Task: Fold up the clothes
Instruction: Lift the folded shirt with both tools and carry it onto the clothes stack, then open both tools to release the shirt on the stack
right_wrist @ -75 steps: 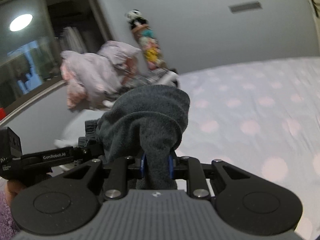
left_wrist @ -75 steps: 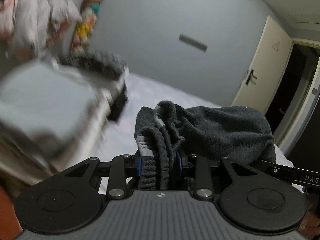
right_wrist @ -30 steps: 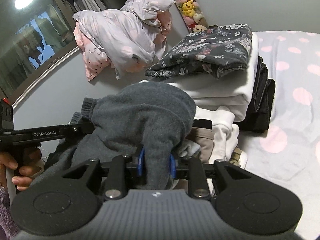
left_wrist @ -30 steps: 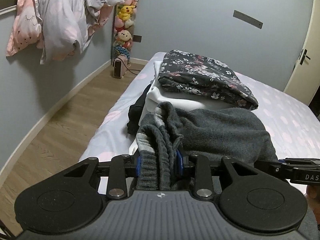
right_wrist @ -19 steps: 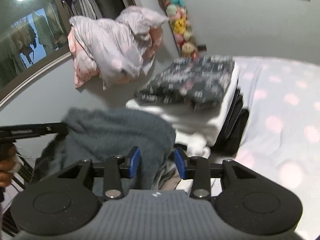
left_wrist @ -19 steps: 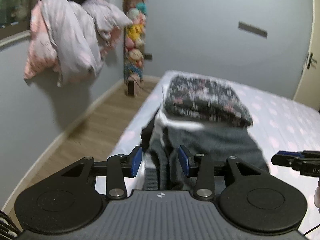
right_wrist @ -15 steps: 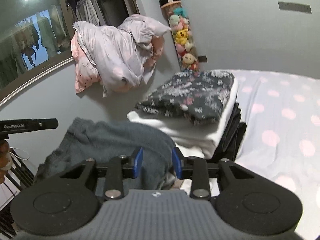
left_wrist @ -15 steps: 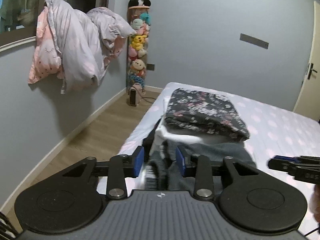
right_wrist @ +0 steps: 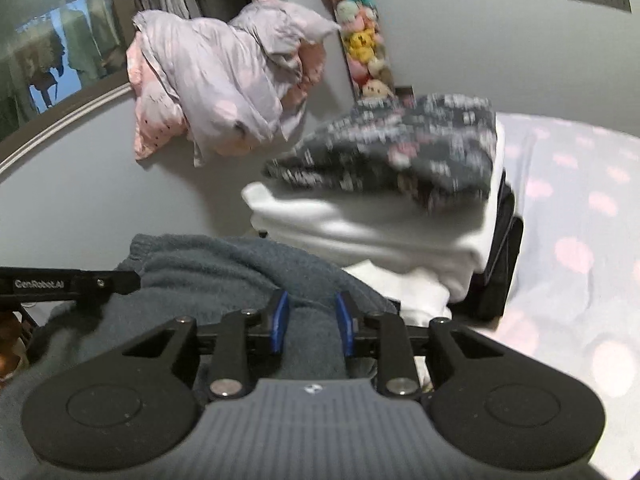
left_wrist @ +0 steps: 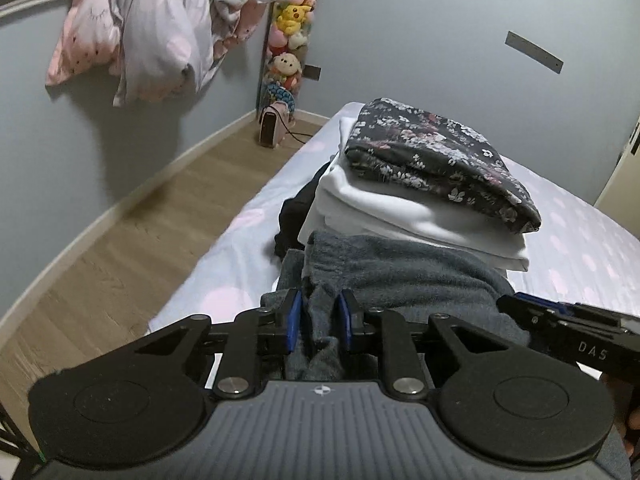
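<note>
Left wrist view: my left gripper (left_wrist: 318, 322) pinches a bunched fold of the grey fleece garment (left_wrist: 404, 268), jaws just closing in on it, blue pads (left_wrist: 295, 320) tight vs. the cloth. The garment sits near the bed's (left_wrist: 580, 240) left edge, at the corner closest to me, butting the folded stack (left_wrist: 420, 204): floral piece on top, white items under, smth black at the bottom. My right gripper (left_wrist: 520, 304) pokes in from the right, its tip at the fleece's far end.

Risk, as I judge it: the grip has only a narrow ridge of thick fabric, so a quick lift could let it slide out and the fold collapse. The wood floor (left_wrist: 120, 248) is right beside that edge; a loose end could spill over. A hasty swing could also nudge the stack, which overhangs unevenly.

Right wrist view: my right gripper (right_wrist: 312, 322) clamps another hump of the same fleece (right_wrist: 208, 268), jaws just closing too, cloth filling the gap. Left gripper's tip (right_wrist: 116, 282) enters from the left, at the garment's other end. Frame is blurred, esp. the stack (right_wrist: 380, 220), so finer detail can't be read.

The garment looks thick, fuzzy, dark blue-grey, rumpled into a loose roll w/ a ribbed cuff or waistband at one end; not yet a neat fold.
</note>
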Tool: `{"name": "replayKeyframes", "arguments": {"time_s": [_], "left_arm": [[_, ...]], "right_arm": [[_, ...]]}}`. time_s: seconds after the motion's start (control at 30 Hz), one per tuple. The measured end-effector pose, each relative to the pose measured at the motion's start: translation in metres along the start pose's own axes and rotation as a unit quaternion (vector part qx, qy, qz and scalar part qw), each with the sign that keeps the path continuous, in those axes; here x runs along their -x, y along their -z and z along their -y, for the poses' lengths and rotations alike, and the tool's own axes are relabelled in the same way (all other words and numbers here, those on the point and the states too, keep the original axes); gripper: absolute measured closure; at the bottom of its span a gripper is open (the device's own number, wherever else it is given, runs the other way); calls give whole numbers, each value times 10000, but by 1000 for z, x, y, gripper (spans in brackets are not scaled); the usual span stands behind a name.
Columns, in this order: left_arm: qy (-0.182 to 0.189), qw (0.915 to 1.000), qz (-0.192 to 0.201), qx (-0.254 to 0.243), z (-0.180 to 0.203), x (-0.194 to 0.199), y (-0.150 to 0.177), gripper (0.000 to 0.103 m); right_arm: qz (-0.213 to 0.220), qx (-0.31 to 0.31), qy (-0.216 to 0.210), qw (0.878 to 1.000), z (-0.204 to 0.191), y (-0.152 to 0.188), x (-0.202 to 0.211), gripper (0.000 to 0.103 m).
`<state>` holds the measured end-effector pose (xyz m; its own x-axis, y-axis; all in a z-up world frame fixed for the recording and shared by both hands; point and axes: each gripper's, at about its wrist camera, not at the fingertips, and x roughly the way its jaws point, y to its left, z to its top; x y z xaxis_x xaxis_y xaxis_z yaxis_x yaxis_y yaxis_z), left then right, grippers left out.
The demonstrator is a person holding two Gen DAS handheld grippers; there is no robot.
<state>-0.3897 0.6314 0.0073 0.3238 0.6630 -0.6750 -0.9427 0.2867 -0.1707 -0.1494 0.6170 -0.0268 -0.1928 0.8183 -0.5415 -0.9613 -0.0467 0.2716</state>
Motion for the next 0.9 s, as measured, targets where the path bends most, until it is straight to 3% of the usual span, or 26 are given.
{"name": "replayKeyframes", "arguments": {"time_s": [0.23,0.37,0.57,0.9], "left_arm": [[-134,9996,232,-26,12,36,-2,78],[-201,9990,324,-253,22,73,6,78],[-418,9977,119,-519,28,100,32,78],[-822,9965,-176,-35,20,116,62,73]], "right_arm": [[18,221,141,9997,-14,-11,32,66],[128,345,-116,9993,-26,-8,78,66],[70,562,-437,9974,-48,23,137,67],[-669,475,-449,9956,-61,83,169,66]]}}
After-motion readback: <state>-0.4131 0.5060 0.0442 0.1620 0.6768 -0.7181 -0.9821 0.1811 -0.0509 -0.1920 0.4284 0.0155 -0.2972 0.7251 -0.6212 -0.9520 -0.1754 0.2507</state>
